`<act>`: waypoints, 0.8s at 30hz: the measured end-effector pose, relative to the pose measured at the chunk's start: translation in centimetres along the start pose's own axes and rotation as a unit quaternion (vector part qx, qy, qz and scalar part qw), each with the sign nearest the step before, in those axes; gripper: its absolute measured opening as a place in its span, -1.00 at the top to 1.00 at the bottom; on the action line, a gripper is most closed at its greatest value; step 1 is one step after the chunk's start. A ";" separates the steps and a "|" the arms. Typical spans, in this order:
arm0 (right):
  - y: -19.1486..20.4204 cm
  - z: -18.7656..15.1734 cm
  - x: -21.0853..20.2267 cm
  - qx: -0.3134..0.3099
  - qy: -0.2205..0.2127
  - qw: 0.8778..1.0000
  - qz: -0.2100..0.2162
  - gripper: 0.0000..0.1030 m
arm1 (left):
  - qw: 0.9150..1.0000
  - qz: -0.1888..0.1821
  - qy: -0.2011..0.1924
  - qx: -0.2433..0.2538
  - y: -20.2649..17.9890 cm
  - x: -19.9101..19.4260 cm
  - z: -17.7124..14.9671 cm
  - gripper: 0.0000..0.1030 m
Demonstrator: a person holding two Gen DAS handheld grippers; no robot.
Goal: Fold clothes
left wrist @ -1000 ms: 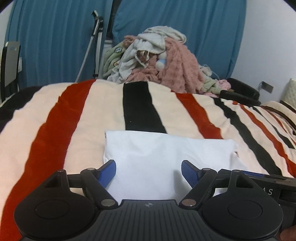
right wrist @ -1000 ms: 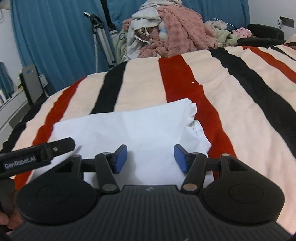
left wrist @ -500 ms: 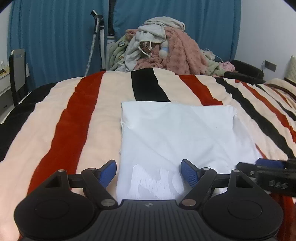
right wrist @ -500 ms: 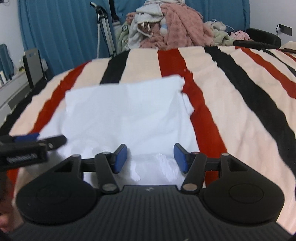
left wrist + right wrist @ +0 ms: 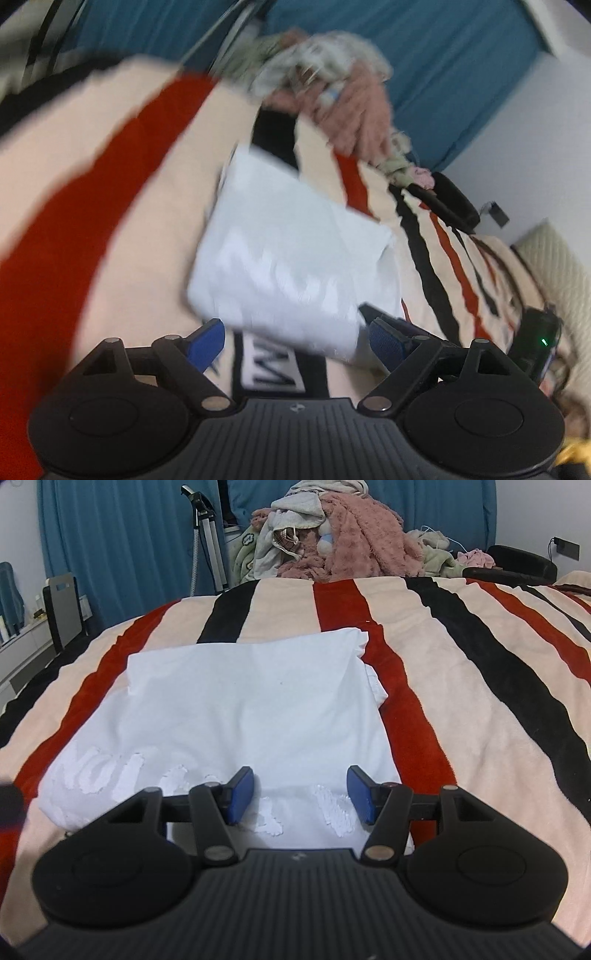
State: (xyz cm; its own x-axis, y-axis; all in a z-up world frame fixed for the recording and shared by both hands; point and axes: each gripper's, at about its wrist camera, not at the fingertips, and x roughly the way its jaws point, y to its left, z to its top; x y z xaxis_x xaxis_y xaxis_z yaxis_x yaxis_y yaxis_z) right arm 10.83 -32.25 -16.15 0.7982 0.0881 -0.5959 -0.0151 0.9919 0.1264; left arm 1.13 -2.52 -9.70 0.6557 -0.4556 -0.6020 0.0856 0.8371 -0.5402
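Right wrist view shows the white shirt (image 5: 251, 716) folded into a neat rectangle on the striped bed (image 5: 461, 709), so this garment looks nearly finished. Right gripper (image 5: 301, 794) jaws stand apart and empty, left gripper (image 5: 295, 341) jaws are opening with nothing gripped, while the heap of clothes (image 5: 332, 542) behind awaits folding.

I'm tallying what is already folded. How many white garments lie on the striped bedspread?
1. The white garment lies folded on the striped bedspread, right ahead of the right gripper. More clothes sit in the pile beyond the bed; others may be buried there.
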 end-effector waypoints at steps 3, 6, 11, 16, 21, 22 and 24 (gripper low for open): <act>0.0 0.0 0.1 -0.001 -0.001 1.000 -0.002 -0.13 | 0.995 -0.007 0.014 -0.094 2.3 2.3 0.2 -0.68; 0.0 0.0 0.2 0.000 0.000 1.000 -0.002 -0.14 | 0.985 -0.020 0.001 -0.169 4.3 3.7 0.9 -0.64; 0.1 0.0 0.2 -0.002 -0.001 1.000 -0.004 -0.14 | 0.979 -0.022 -0.019 -0.200 5.2 4.5 1.4 -0.14; 0.1 0.0 0.1 -0.003 -0.001 1.000 -0.006 -0.14 | 0.980 -0.021 -0.033 -0.193 5.1 4.0 1.0 0.27; 0.0 0.4 -0.3 0.014 -0.004 1.000 -0.009 -0.14 | 0.981 -0.034 -0.055 -0.184 5.0 3.0 0.4 0.47; -0.2 0.6 -0.7 0.027 -0.007 1.000 -0.007 -0.14 | 0.981 -0.035 -0.057 -0.182 5.0 2.7 0.2 0.47; -0.9 1.2 -1.6 0.073 -0.016 0.997 0.013 -0.19 | 0.981 -0.034 -0.060 -0.179 4.9 2.4 0.0 0.47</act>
State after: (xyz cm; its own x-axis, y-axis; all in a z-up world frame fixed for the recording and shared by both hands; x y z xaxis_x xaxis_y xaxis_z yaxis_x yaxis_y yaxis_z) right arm 10.25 -33.41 -14.33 0.8170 0.1080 -0.5664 0.0502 0.9652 0.2565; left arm 3.18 0.45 -13.79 0.7425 -0.4502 -0.4960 -0.1230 0.6362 -0.7617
